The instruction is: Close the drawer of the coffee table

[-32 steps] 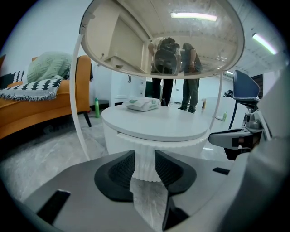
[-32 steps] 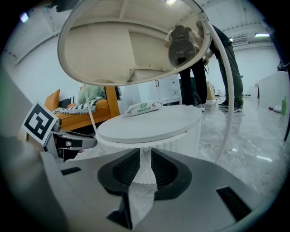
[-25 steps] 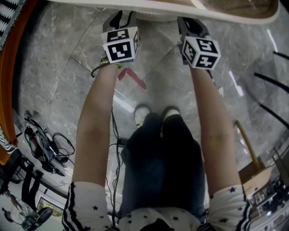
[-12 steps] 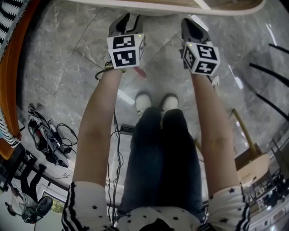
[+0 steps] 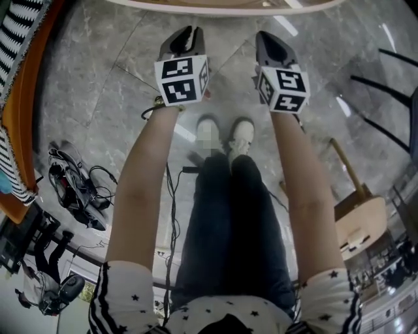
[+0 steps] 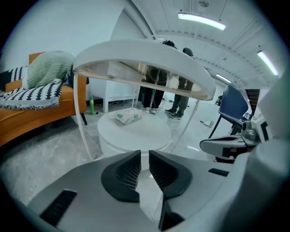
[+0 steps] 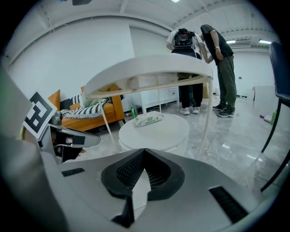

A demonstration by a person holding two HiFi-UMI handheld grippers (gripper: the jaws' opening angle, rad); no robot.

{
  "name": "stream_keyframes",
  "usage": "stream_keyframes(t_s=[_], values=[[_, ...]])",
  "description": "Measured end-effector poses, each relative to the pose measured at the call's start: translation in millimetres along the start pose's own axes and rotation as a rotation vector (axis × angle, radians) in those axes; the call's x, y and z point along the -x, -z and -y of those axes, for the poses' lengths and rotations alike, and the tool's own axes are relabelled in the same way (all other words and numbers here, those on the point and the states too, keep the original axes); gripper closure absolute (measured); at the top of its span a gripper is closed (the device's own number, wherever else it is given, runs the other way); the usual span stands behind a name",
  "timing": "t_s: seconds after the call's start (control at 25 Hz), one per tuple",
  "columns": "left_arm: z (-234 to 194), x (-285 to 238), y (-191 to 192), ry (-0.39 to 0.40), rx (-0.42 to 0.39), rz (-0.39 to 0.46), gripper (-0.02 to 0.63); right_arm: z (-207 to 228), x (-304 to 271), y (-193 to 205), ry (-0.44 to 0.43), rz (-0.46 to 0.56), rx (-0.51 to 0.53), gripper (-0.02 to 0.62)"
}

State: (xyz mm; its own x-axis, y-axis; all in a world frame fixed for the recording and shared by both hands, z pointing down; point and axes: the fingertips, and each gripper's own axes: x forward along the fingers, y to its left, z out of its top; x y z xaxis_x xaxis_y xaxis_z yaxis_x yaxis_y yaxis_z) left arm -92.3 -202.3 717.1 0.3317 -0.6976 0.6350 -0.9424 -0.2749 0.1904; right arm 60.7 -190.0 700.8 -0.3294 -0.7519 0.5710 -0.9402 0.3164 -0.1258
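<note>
Coffee table (image 6: 145,50), white, oval top on thin white legs: located straight ahead of both grippers, and only its rim (image 5: 222,4) is caught at the upper edge of the head view.
Drawer (image 6: 131,72), pale wood: seen tucked beneath the top, inside its rim.
Lower shelf (image 6: 136,133), round, white: set under the top; a white-and-green soft packet (image 6: 128,117) is laid on it.
Left gripper (image 6: 145,156): held in the air short of the table. Its jaws have just been closing; a narrow gap is left, and nothing is caught in it.
Right gripper (image 7: 144,152): held alongside, clear of the table, jaws clenched tip to tip on nothing.
Floor (image 5: 98,85), grey marble: seen beneath both grippers.
Sofa (image 6: 41,113), orange: placed left of the table; a black-and-white striped cushion (image 6: 31,97) is laid on it.
Persons (image 7: 217,54): stood beyond the table.
</note>
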Motion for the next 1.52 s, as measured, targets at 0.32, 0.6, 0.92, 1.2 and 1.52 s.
stream_keyframes(t_s=[0.32, 0.6, 0.92, 1.2, 1.52], values=[[24, 51, -30, 0.011, 0.036, -0.035, 0.582, -17, 54, -34, -0.008, -0.027, -0.026, 0.588], [44, 95, -57, 0.013, 0.055, -0.060, 0.597, -29, 95, -75, -0.015, -0.031, -0.041, 0.588], [72, 144, -99, 0.010, 0.058, -0.070, 0.597, -35, 151, -116, -0.017, -0.034, -0.065, 0.588], [109, 205, -139, 0.016, 0.092, -0.076, 0.597, -54, 216, -159, -0.059, -0.043, -0.035, 0.588], [142, 265, -177, 0.019, 0.145, -0.066, 0.597, -74, 283, -214, -0.083, -0.012, -0.018, 0.588]])
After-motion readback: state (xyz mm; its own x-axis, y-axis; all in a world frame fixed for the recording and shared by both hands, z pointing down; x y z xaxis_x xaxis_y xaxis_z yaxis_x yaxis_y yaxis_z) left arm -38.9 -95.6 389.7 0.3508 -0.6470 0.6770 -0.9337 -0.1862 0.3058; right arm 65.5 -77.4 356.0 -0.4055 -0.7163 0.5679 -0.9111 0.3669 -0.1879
